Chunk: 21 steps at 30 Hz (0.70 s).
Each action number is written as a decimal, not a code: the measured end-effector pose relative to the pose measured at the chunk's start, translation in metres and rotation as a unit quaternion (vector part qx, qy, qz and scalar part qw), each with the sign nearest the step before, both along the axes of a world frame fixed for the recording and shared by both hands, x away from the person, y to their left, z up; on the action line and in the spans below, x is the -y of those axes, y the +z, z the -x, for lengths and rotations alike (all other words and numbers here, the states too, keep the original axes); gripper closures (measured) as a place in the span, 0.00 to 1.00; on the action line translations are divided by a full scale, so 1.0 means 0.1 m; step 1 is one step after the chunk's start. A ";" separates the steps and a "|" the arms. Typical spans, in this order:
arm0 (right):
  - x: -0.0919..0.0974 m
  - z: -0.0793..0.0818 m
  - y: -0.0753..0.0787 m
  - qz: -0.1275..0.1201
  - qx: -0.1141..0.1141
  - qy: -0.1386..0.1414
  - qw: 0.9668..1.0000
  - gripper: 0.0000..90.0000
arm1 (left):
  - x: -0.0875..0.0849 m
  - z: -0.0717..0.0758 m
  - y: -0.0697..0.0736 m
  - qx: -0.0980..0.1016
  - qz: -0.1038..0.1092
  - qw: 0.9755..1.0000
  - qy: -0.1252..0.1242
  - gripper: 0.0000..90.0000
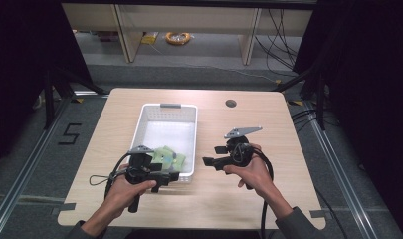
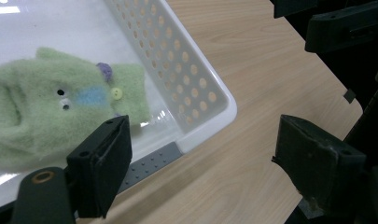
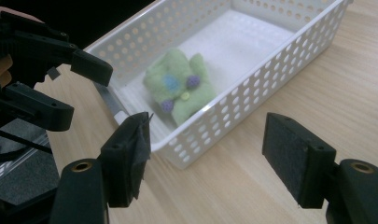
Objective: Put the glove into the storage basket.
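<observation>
- Green fleece mitten [image 1: 167, 157] lies inside the white basket [image 1: 151, 117] at its near end, left of the desk's [image 1: 268, 129] middle; left gripper [image 1: 161, 180] hovers at the basket's near rim, jaws apart, holding nothing
- Right gripper [image 1: 214, 157] sits just beside the basket's right wall, near the desk's front edge; jaws apart, empty

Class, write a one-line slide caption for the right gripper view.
Open right gripper faces a white perforated basket holding a green fuzzy mitten on a wooden table.
</observation>
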State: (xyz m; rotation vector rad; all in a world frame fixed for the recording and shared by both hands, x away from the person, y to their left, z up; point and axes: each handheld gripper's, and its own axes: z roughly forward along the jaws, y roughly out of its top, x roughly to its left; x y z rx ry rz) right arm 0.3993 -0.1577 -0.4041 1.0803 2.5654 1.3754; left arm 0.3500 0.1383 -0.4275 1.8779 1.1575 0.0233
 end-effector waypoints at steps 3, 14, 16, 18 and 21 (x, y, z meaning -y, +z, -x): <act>0.05 0.04 -0.01 -0.002 -0.005 -0.005 1.000 0.34 | 0.02 0.04 -0.02 0.002 0.004 1.000 -0.006 0.20; 0.28 0.19 -0.11 -0.016 -0.002 -0.024 1.000 0.30 | 0.17 0.24 -0.09 0.014 0.009 0.999 -0.038 0.19; 0.31 0.21 -0.13 -0.016 -0.002 -0.025 1.000 0.30 | 0.19 0.27 -0.10 0.020 0.004 0.999 -0.036 0.19; 0.36 0.23 -0.15 -0.014 0.002 -0.025 1.000 0.30 | 0.21 0.29 -0.11 0.024 0.001 0.999 -0.045 0.19; 0.42 0.30 -0.19 -0.022 -0.010 -0.034 0.999 0.30 | 0.23 0.32 -0.14 0.028 -0.003 0.998 -0.048 0.19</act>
